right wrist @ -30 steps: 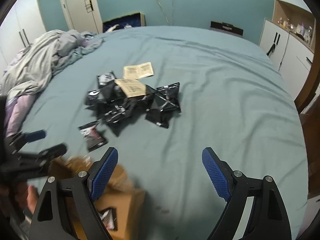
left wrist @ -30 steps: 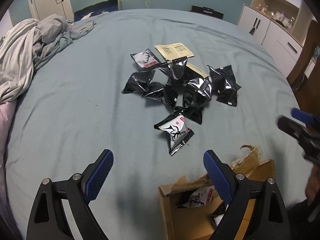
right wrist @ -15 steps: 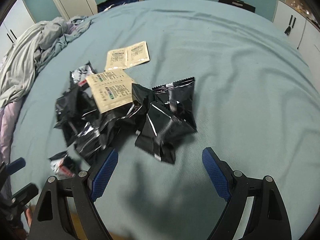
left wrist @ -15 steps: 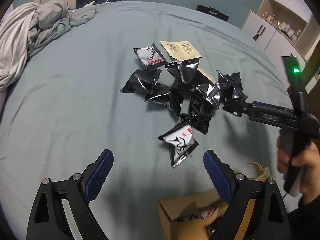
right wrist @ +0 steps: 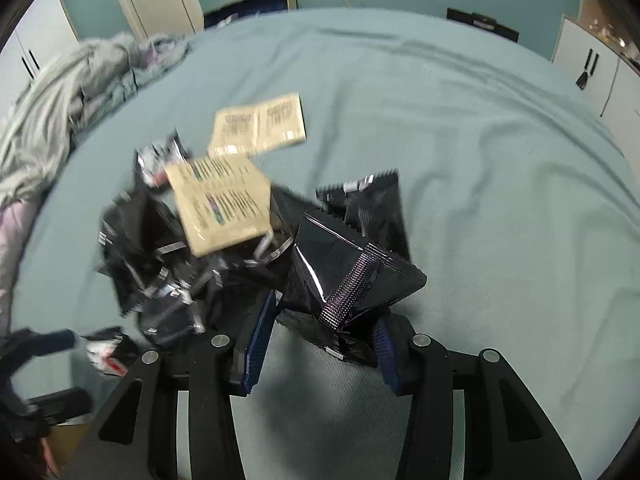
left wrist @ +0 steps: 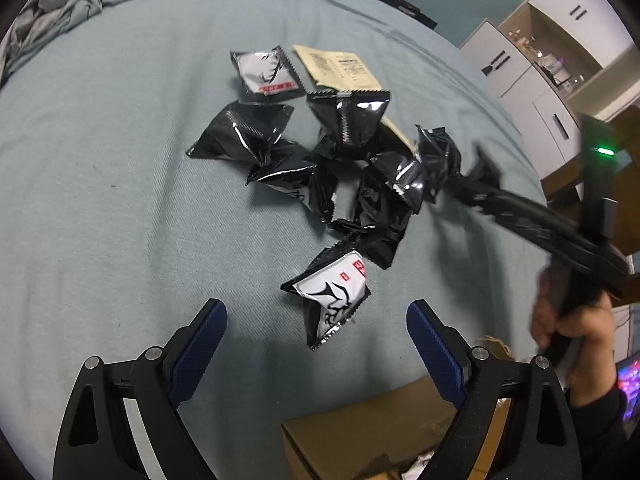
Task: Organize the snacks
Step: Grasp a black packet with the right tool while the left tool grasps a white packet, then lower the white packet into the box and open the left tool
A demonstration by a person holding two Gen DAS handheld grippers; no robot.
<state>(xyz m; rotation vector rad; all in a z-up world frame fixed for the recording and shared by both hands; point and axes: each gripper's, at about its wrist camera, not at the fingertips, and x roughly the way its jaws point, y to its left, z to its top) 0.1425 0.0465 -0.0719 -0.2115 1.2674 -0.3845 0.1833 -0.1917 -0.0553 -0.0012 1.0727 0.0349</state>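
Observation:
A pile of black snack packets (left wrist: 360, 168) lies on the blue-grey bed. A white-faced deer-print packet (left wrist: 334, 294) lies nearest, just beyond my left gripper (left wrist: 316, 332), which is open and empty. Another white-faced packet (left wrist: 266, 74) and a beige sachet (left wrist: 340, 68) lie at the far side. My right gripper (right wrist: 320, 336) has its jaws narrowed around a black packet (right wrist: 348, 276) at the pile's right edge; it also shows from the side in the left wrist view (left wrist: 472, 184). Two beige sachets (right wrist: 224, 208) (right wrist: 260, 126) lie beyond.
A cardboard box (left wrist: 360, 440) with packets inside stands at the bed's near edge, right of my left gripper. Crumpled grey bedding (right wrist: 60, 100) lies at the far left. White cabinets (left wrist: 540, 60) stand to the right of the bed.
My right gripper moved forward into the pile and closed around a black packet. My left gripper moved closer to the white-faced deer packet and stayed open.

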